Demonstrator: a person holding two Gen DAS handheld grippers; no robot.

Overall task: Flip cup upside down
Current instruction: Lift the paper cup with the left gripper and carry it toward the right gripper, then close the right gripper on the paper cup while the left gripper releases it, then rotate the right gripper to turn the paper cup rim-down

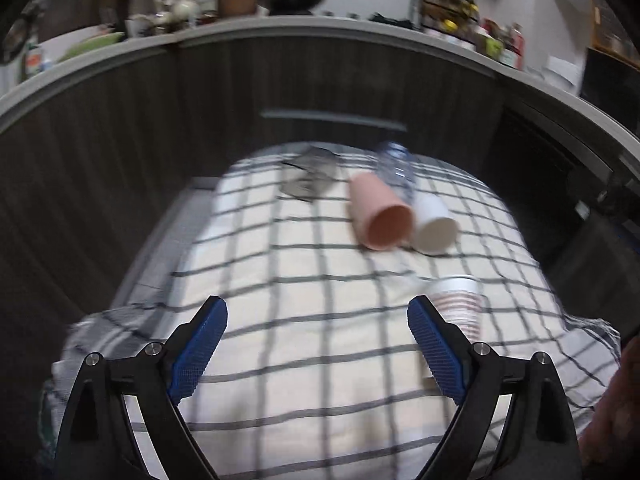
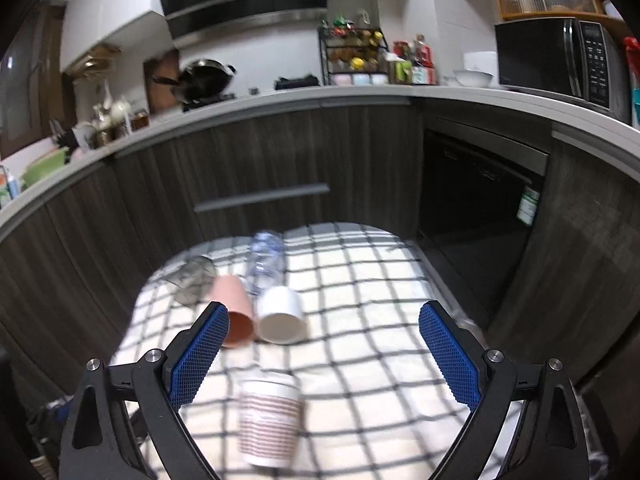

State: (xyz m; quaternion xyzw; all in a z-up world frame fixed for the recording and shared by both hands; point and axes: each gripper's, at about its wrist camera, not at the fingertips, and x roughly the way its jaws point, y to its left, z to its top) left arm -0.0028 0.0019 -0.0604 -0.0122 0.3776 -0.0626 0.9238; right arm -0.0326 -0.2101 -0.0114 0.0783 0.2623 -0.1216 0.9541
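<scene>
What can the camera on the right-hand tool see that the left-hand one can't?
Only the right wrist view shows the black microwave on the counter, the dark range hood and the open right tool.

Only the left wrist view shows the open left tool.

Both share the checked tablecloth, the pink plastic cup and white plastic cup lying on their sides, the striped paper cup, the clear plastic bottle and the black wok.
</scene>
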